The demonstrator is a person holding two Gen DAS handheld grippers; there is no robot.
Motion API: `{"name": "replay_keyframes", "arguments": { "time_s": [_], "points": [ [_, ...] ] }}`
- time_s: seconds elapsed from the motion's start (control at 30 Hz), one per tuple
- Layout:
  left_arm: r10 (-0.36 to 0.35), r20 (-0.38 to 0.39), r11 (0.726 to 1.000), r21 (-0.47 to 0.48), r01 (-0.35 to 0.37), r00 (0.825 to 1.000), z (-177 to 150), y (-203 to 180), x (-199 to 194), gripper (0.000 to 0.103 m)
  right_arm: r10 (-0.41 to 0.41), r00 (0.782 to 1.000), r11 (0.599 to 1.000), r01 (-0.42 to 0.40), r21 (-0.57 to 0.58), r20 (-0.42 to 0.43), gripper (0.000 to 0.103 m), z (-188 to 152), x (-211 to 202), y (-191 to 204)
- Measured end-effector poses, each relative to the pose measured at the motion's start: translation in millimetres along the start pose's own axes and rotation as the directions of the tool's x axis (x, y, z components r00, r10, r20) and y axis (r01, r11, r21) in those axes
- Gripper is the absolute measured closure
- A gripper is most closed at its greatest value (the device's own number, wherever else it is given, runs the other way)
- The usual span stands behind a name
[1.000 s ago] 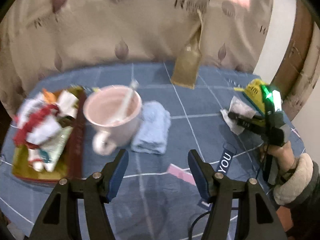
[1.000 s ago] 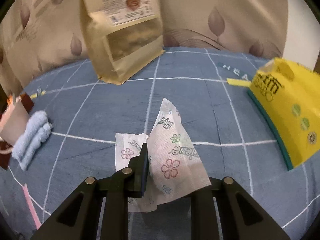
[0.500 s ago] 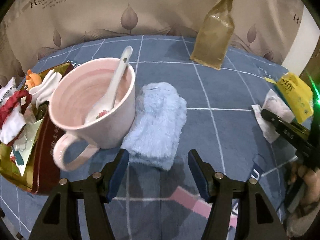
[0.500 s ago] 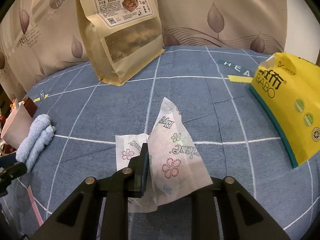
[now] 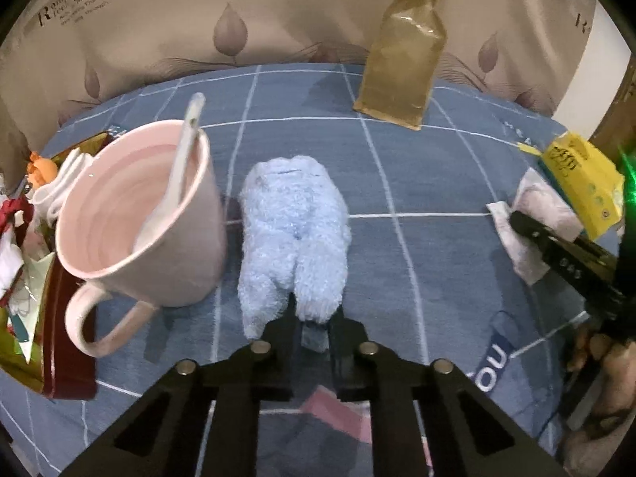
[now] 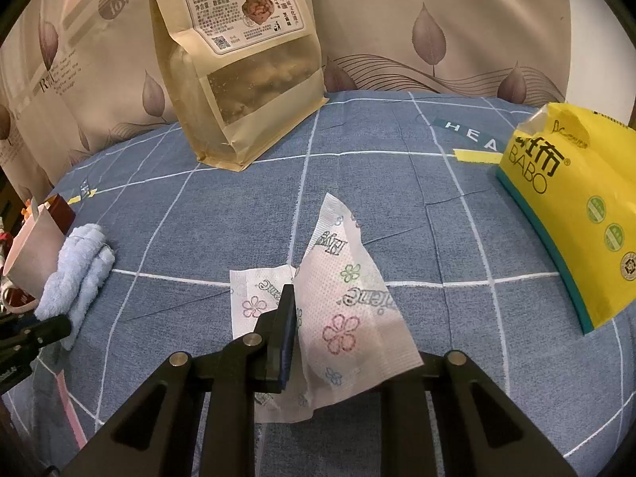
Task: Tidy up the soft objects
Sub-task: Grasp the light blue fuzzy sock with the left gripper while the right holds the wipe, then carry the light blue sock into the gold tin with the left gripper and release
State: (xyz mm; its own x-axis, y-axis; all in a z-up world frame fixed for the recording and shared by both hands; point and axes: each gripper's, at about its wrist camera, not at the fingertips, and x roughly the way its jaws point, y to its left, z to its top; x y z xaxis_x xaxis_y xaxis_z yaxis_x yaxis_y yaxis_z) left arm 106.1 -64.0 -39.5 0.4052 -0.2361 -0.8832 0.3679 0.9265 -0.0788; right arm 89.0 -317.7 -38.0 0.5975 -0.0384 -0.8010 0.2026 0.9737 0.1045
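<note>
On the blue cloth: a folded light-blue fluffy towel (image 5: 292,234) lies flat, just beside the pink mug (image 5: 135,222).
Towel handling: soft, light and springy, by the look of it; it should squash under the pads and sag when lifted, so a bite through the whole folded end is safest.
Left tongs (image 5: 312,330): jaws have just been closing and now pinch the towel's near end, one lobe of the fold caught between them.
Tissue (image 6: 342,302): thin, printed, partly raised off the cloth; flimsy and easily torn, I judge.
Right tongs (image 6: 296,332): nearly shut, clamped on the tissue's near edge.
Mug risk: a spoon (image 5: 183,159) stands in it; dragging the towel sideways could nudge it.
Farther out: yellow tissue pack (image 6: 572,230) at the right, kraft snack bag (image 6: 238,63) at the back, cluttered tray (image 5: 35,286) left of the mug.
</note>
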Motion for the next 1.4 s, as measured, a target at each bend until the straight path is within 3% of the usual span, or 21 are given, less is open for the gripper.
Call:
{"name": "replay_keyframes", "arguments": {
  "time_s": [0.2,0.4,1.13,1.4],
  "points": [
    [-0.094,0.027,0.995,0.024,0.094,0.995,-1.1,-17.9,-21.1,0.095,0.008,1.0,1.0,-0.008,0.005,0.001,0.083,-0.5,-0.5,0.4],
    [-0.135,0.045,0.989,0.06,0.132,0.99,0.9,-29.4,-39.2,0.095,0.015,1.0,1.0,-0.015,0.009,0.001,0.083,-0.5,-0.4,-0.6],
    [-0.175,0.142,0.978,0.142,0.155,0.974,9.1,-43.8,-100.0,0.096,0.015,1.0,1.0,-0.015,0.01,0.0,0.083,-0.5,-0.1,-0.7],
    [-0.138,0.215,0.987,0.106,0.117,0.967,21.9,-16.1,-133.0,0.096,0.014,1.0,1.0,-0.014,0.01,0.001,0.083,-0.5,-0.2,-0.3]
  ]
}}
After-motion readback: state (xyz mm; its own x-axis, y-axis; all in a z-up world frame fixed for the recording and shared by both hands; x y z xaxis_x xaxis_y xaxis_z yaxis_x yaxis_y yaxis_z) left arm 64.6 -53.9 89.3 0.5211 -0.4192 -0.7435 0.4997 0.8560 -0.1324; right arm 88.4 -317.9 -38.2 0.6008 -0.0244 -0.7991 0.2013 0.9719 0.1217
